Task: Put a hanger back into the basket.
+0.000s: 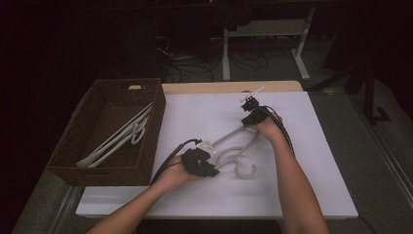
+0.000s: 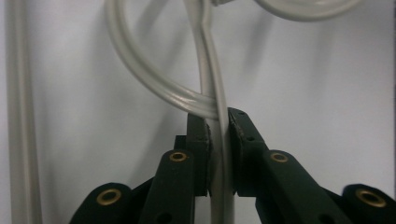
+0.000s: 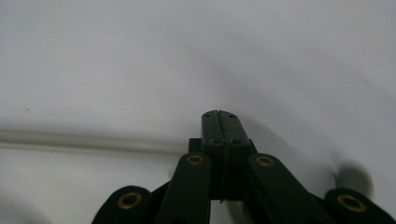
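Observation:
A white plastic hanger (image 1: pixel 233 152) lies on the white table (image 1: pixel 302 175), its hook (image 1: pixel 246 171) toward the person. In the left gripper view, my left gripper (image 2: pixel 218 117) is shut on the hanger's (image 2: pixel 205 70) thin neck, just below a curved loop, and the pads press on it from both sides. The left gripper (image 1: pixel 210 169) sits at the near left of the hanger in the high view. My right gripper (image 1: pixel 249 122) is at the hanger's far end. In the right gripper view, the right gripper (image 3: pixel 219 114) has its jaws together, and a hanger bar (image 3: pixel 88 141) runs up to their left side.
A dark wicker basket (image 1: pixel 109 171) stands on the table's left side with several white hangers (image 1: pixel 122 137) inside. A wooden edge (image 1: pixel 229 87) shows at the table's back. Cables and white desk legs (image 1: pixel 302 53) lie on the floor beyond.

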Tool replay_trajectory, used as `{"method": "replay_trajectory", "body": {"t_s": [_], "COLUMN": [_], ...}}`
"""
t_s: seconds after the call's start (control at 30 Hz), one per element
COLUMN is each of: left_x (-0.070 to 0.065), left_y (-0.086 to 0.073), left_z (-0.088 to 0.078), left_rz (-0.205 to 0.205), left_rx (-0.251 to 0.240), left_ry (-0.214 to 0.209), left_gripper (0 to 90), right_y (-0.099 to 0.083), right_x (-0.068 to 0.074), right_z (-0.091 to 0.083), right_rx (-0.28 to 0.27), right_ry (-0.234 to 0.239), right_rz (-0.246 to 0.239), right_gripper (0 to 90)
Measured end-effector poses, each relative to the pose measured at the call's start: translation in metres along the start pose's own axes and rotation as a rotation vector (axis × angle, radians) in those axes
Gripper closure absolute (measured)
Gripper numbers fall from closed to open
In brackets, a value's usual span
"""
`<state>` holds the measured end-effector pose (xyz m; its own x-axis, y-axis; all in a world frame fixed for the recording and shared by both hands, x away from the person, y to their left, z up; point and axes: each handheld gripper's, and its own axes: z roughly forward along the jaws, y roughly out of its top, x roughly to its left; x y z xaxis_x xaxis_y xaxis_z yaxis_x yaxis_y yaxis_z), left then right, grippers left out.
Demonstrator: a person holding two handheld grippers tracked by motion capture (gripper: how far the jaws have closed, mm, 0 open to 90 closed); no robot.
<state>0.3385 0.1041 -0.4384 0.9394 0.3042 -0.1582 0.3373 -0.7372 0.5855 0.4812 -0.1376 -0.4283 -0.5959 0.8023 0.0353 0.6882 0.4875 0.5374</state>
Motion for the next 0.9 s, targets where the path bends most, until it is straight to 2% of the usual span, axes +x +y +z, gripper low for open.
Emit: {"method": "replay_trajectory", "body": {"t_s": [0.23,0.33,0.47,0.63,0.9], "left_x": [0.003,0.005,0.007,0.011,0.012], "left_y": [0.004,0.005,0.007,0.01,0.018], "left_z": [-0.009,-0.012,-0.019,-0.028,-0.05], "left_rz": [-0.018,-0.024,-0.032,-0.044,-0.071], "left_rx": [-0.038,-0.047,-0.056,-0.072,-0.119], "left_ry": [0.009,0.01,0.011,0.019,0.033], "left_gripper": [81.7,81.7,81.7,81.8,81.8], "right_y": [-0.007,-0.015,-0.03,-0.052,-0.085], "right_x": [-0.008,-0.012,-0.011,-0.005,0.012], "right_z": [-0.046,-0.065,-0.084,-0.101,-0.115], "right_rx": [-0.107,-0.142,-0.186,-0.235,-0.27], "right_ry": [0.051,0.075,0.079,0.078,0.083], "right_rz": [0.024,0.025,0.023,0.022,0.006], "right_gripper": [76.4,69.5,59.2,48.7,36.2]}}
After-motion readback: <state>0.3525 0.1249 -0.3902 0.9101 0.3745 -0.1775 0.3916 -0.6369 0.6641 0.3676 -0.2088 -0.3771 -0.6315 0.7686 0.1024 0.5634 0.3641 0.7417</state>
